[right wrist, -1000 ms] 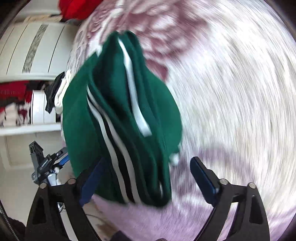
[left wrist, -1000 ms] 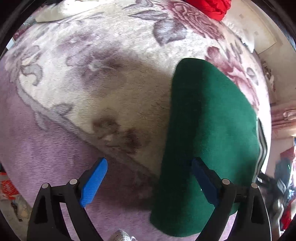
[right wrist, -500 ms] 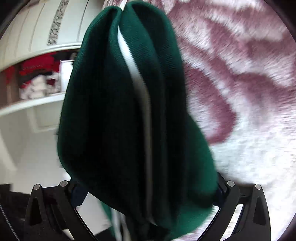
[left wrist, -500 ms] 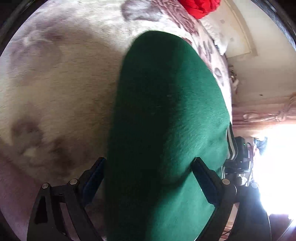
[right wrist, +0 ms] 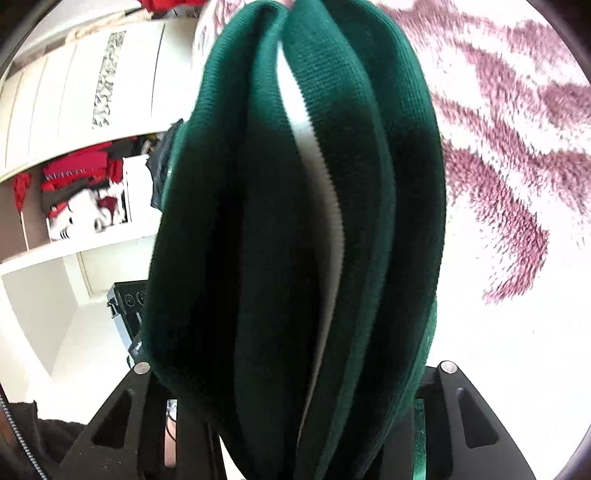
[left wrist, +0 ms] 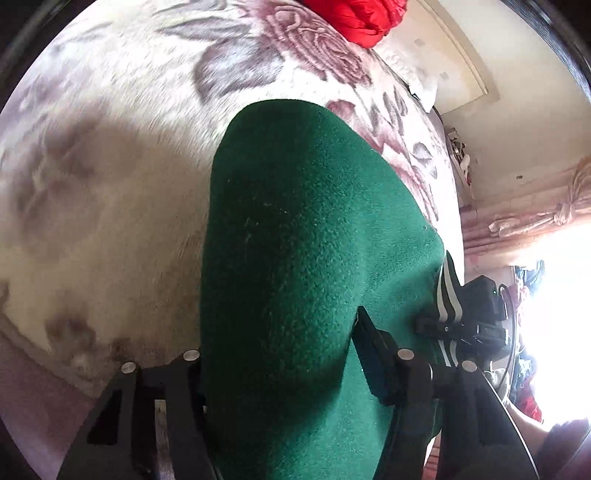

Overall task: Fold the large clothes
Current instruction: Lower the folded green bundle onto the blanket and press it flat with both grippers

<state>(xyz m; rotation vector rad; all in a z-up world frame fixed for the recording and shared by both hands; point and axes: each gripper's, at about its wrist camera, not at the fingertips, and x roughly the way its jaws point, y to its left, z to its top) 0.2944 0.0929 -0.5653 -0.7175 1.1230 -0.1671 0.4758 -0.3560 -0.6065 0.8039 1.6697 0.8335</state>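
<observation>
Garment (left wrist: pixel 310 258), green, clamped by left gripper (left wrist: pixel 280 354) and right gripper (right wrist: pixel 295 373).

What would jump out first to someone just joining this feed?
The dark green garment fills both views, bunched between each set of tongs; its folded layers show a white stripe in the right wrist view. Beneath lies a floral blanket, with a red cloth at its far edge.

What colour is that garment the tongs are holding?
The garment is dark green with a white stripe, clearest in the right wrist view.
</observation>
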